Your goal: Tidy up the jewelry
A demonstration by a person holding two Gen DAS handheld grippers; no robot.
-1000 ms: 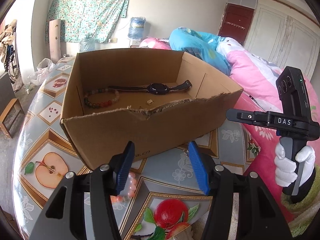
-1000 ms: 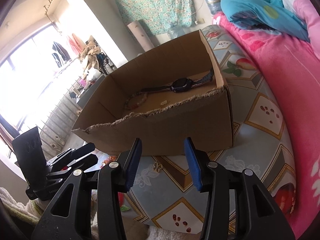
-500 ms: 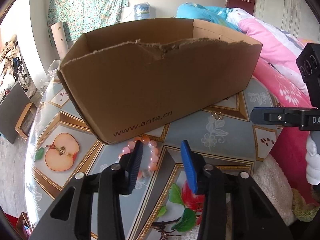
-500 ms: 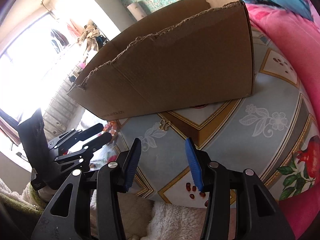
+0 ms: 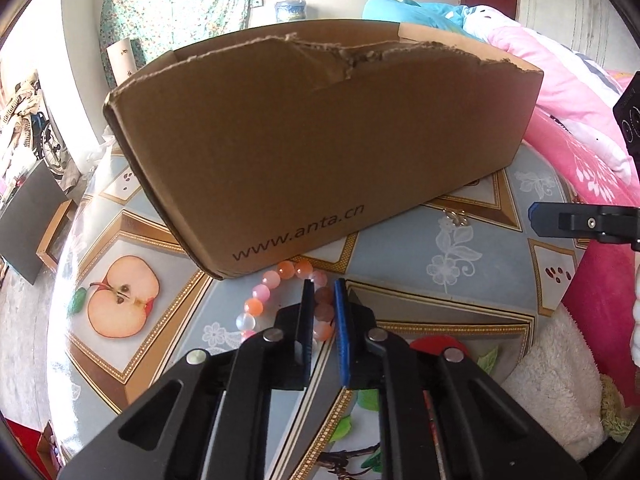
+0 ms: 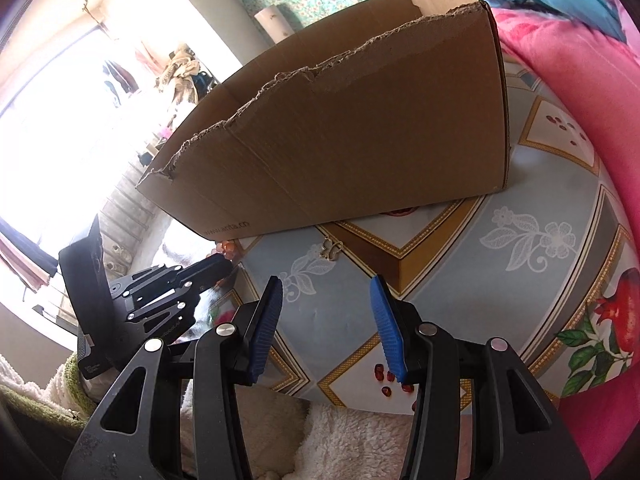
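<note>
Two grippers work over a table (image 5: 472,280) covered with a glossy fruit-and-flower patterned cloth. The step in hand is the pickup of a pink bead bracelet (image 5: 276,280), which lies on the cloth just in front of the cardboard box (image 5: 320,152), its far beads touching or nearly touching the box's near wall. The left gripper (image 5: 323,312) has just been closing, and its jaws now stand nearly together, clamped on the right-hand run of the bracelet's beads. The right gripper (image 6: 326,320) hangs over bare cloth with its jaws apart and nothing between them; a small gold trinket (image 6: 331,249) lies ahead of it, near the box. The next move, by judgement, calls for a straight lift that clears the torn top edge of the near wall, then a release over the box interior; the loose loop may swing and catch on that ragged edge. Beyond the table, a bed with pink and blue bedding (image 5: 560,80) lies on the right, a floral curtain (image 5: 180,12) hangs on the far wall, and a bright window (image 6: 60,100) fills the left.
</note>
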